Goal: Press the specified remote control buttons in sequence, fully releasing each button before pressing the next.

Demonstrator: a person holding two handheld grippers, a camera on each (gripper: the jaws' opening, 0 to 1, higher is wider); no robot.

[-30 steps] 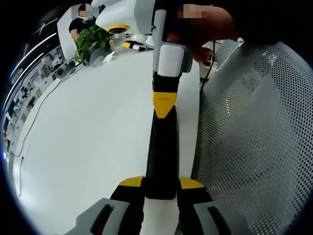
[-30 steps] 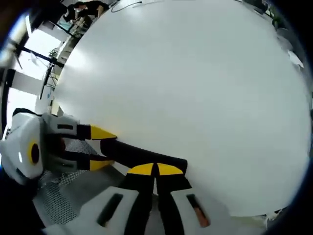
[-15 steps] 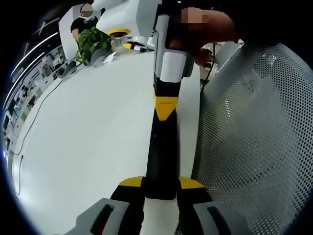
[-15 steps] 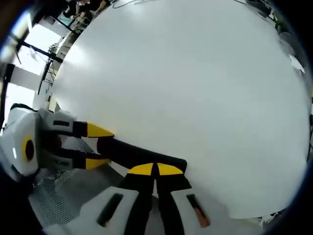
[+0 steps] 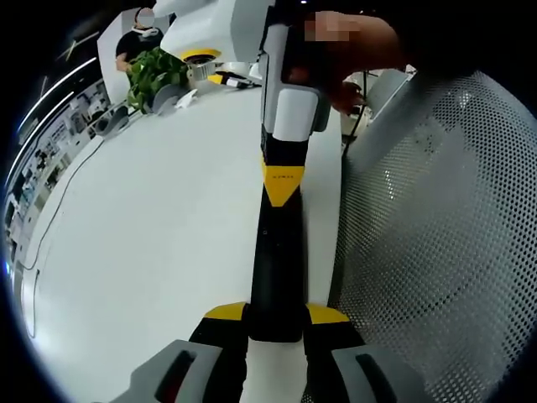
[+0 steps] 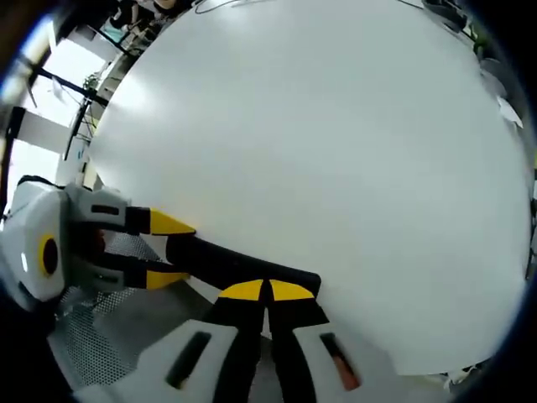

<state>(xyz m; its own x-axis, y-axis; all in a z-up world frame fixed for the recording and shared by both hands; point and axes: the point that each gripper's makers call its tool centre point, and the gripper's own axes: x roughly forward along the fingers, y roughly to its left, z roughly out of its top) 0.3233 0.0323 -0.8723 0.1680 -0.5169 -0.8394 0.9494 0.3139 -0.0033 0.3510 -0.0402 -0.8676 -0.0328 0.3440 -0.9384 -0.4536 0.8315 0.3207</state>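
Wide white table [image 5: 159, 243] stretching away, smooth and glossy. Along its right edge, a grey mesh panel [image 5: 436, 243] full of small holes, standing just beside the tabletop. Far end on the left, a leafy green plant [image 5: 153, 69] sits on the table. Near it, a small yellow-and-white item [image 5: 225, 79], too small to name. A thin dark cable [image 5: 59, 210] trails down the table's left side. In the right gripper view, the same white table [image 6: 336, 151], and bright windows [image 6: 38, 159] at far left.
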